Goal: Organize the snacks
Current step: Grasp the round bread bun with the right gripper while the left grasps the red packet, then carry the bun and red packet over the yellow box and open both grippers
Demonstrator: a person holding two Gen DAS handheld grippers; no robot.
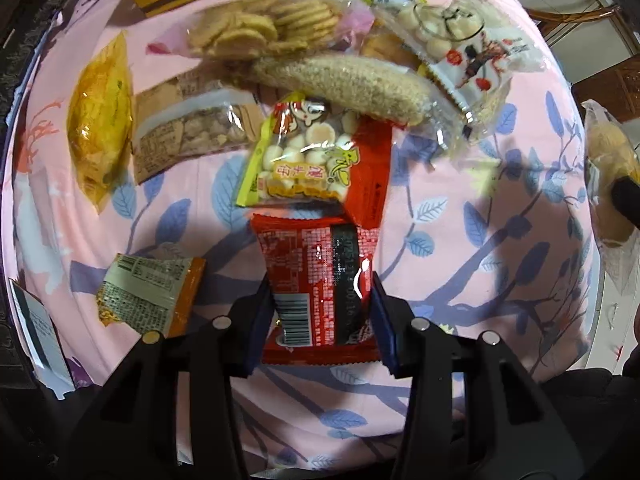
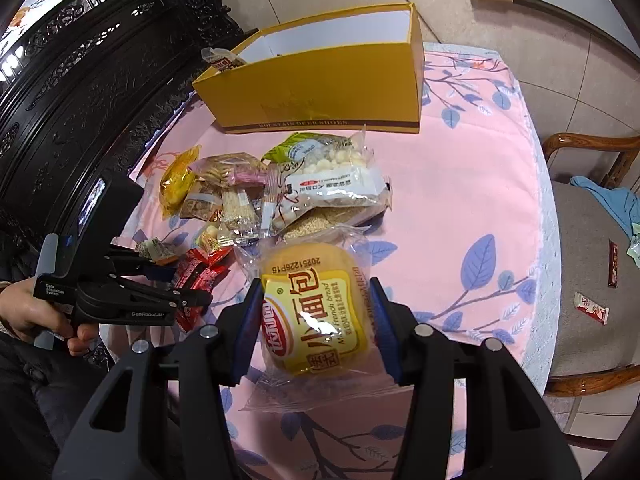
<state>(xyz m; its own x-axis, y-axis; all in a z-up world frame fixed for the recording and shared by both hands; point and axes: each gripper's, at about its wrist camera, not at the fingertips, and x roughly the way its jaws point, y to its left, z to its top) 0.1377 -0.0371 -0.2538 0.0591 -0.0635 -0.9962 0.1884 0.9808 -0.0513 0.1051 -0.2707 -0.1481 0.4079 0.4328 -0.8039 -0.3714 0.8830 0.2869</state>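
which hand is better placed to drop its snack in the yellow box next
Right, probably: the right gripper already grips the bread pack lifted clear, facing the yellow box; the left gripper is only just clamping the red packet.

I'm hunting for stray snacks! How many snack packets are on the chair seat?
2. A dark red bar lies on the chair seat; a white-and-red packet lies just below it in the picture. A pale thing at the picture's edge is unclear, so more may hide.
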